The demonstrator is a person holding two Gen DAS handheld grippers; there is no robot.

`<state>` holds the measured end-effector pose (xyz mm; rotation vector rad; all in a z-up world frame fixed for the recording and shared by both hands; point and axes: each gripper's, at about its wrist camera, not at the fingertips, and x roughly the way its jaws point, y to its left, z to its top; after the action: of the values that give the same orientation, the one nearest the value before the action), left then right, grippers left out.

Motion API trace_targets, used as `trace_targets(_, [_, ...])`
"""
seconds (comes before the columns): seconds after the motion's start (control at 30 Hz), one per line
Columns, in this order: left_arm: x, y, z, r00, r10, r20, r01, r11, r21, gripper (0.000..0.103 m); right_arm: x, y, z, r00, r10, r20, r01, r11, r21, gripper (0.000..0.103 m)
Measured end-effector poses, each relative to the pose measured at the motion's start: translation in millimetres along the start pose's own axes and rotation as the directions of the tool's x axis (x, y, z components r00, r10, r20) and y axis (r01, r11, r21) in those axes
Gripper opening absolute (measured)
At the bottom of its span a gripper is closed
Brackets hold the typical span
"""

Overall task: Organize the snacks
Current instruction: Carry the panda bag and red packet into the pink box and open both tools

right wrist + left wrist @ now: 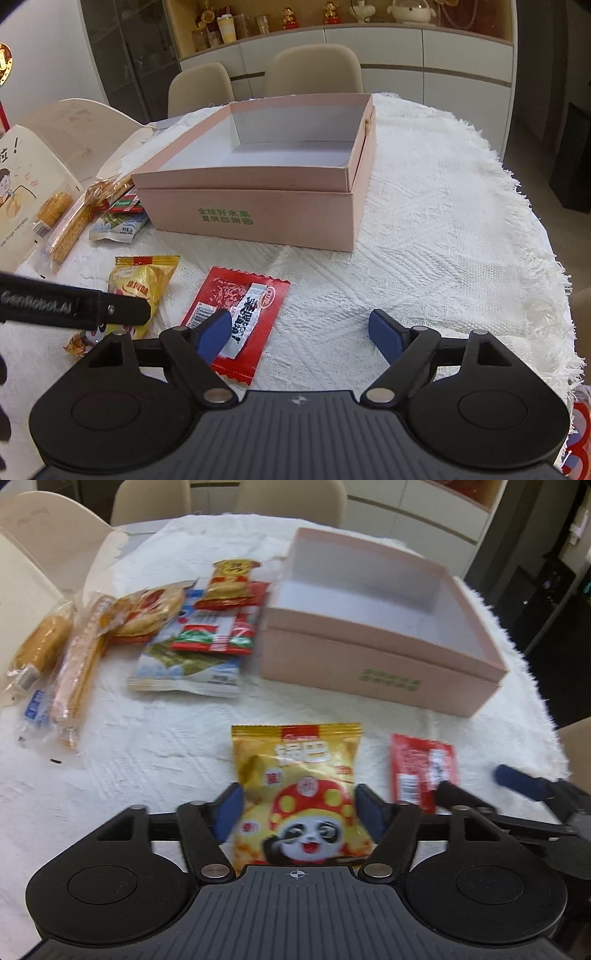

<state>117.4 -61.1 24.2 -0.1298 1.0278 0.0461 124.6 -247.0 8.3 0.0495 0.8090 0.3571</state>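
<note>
Left gripper [299, 805] spread wide around gold snack bag [301, 794] (pads not pressing); slick foil may slip; right gripper [301, 332] wide, empty, could snag red packet [236, 325].

1 pink box [376, 672], upper right of left-wrist frame.

Snack packs, approx 9 total:
- 2 loose at lower centre: 1 gold panda bag [299, 794], 1 red sachet [421, 771].
- Approx 7 in pile [192, 627] upper left; overlap, so count unsure.

2 grippers: left gripper [297, 808], right gripper [299, 332].

3 chairs [314, 70] seen at top, poss more.
</note>
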Motion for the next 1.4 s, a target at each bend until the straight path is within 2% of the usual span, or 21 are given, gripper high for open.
trace_targets(0.1, [7,-2,-4,0.998,0.056,-0.005,-0.055,0.996,0.077,0.078,-1,0,-3,1.0,0.0,0.009,0.0,1.0,-0.007,0.083])
trace_targets(0.2, [7,3,-1,1.0,0.014,-0.008,-0.014,0.999,0.039,0.086,-2,3,-4,1.0,-0.005,0.0,0.005,1.0,-0.02,0.085])
trace_targets(0.23, [7,7,1,1.0,-0.007,-0.012,0.007,1.0,0.023,0.086,-2,4,-3,1.0,-0.008,-0.01,0.008,1.0,-0.025,0.085])
trace_targets(0.27, [5,10,3,1.0,-0.025,-0.019,0.026,1.0,0.014,0.083,-4,5,-1,1.0,-0.01,-0.025,0.009,1.0,-0.026,0.085])
trace_targets(0.3, [2,15,4,0.999,-0.037,-0.019,0.037,0.999,0.012,0.07,-5,6,1,0.999,-0.004,-0.041,0.003,1.0,-0.019,0.085])
trace_targets(0.37, [-10,25,3,0.997,-0.071,-0.007,0.071,0.997,0.016,0.069,-8,11,4,0.998,0.03,-0.052,-0.029,1.0,0.008,0.085])
trace_targets(0.43, [-20,32,-1,0.997,-0.073,0.002,0.073,0.997,0.039,0.069,-4,23,8,0.997,0.039,-0.062,-0.038,0.999,0.024,0.085])
trace_targets(0.5, [-29,42,-7,0.998,-0.067,-0.006,0.067,0.996,0.05,0.069,7,37,11,0.996,0.005,-0.091,-0.003,1.0,0.023,0.085])
trace_targets(0.57, [-36,54,-10,0.997,-0.08,-0.016,0.08,0.996,0.037,0.069,16,53,13,0.992,-0.081,-0.1,0.081,0.997,0.003,0.085])
trace_targets(0.63, [-42,63,-12,0.995,-0.096,-0.012,0.096,0.995,0.034,0.069,21,70,14,0.983,-0.152,-0.102,0.148,0.988,-0.045,0.075])
trace_targets(0.67, [-46,68,-12,0.994,-0.11,-0.006,0.11,0.993,0.035,0.069,20,76,15,0.98,-0.171,-0.1,0.165,0.984,-0.062,0.065])
trace_targets(0.83, [-66,83,-1,0.98,-0.198,0.037,0.196,0.979,0.049,0.069,-8,84,25,0.982,-0.163,-0.096,0.159,0.986,-0.051,0.053])
trace_targets(0.97, [-96,91,33,0.945,-0.301,0.127,0.295,0.953,0.065,0.069,-59,94,51,0.987,-0.157,0.035,0.159,0.984,-0.082,0.051])
trace_targets(1.03, [-112,90,63,0.919,-0.355,0.173,0.344,0.935,0.089,0.069,-82,97,75,0.982,-0.144,0.12,0.157,0.982,-0.105,0.051])
trace_targets(1.13, [-132,80,125,0.872,-0.432,0.23,0.409,0.901,0.142,0.069,-96,92,121,0.965,-0.156,0.211,0.179,0.979,-0.097,0.052])
trace_targets(1.2, [-128,68,168,0.838,-0.498,0.221,0.478,0.867,0.142,0.069,-95,79,146,0.956,-0.134,0.261,0.157,0.985,-0.069,0.07])
trace_targets(1.23, [-113,60,191,0.815,-0.547,0.193,0.532,0.837,0.127,0.072,-90,73,156,0.955,-0.133,0.264,0.155,0.986,-0.065,0.074])
trace_targets(1.27, [-91,49,209,0.802,-0.574,0.165,0.562,0.819,0.116,0.073,-84,68,162,0.956,-0.144,0.257,0.163,0.985,-0.058,0.078])
trace_targets(1.3, [-64,37,219,0.815,-0.567,0.117,0.555,0.823,0.12,0.073,-77,62,165,0.957,-0.15,0.247,0.168,0.984,-0.053,0.078])
trace_targets(1.37, [-6,14,224,0.888,-0.46,0.014,0.455,0.882,0.121,0.07,-63,56,162,0.966,-0.155,0.205,0.174,0.982,-0.077,0.078])
trace_targets(1.4, [12,10,220,0.901,-0.434,0.001,0.431,0.896,0.11,0.069,-57,53,156,0.971,-0.165,0.173,0.18,0.981,-0.074,0.078])
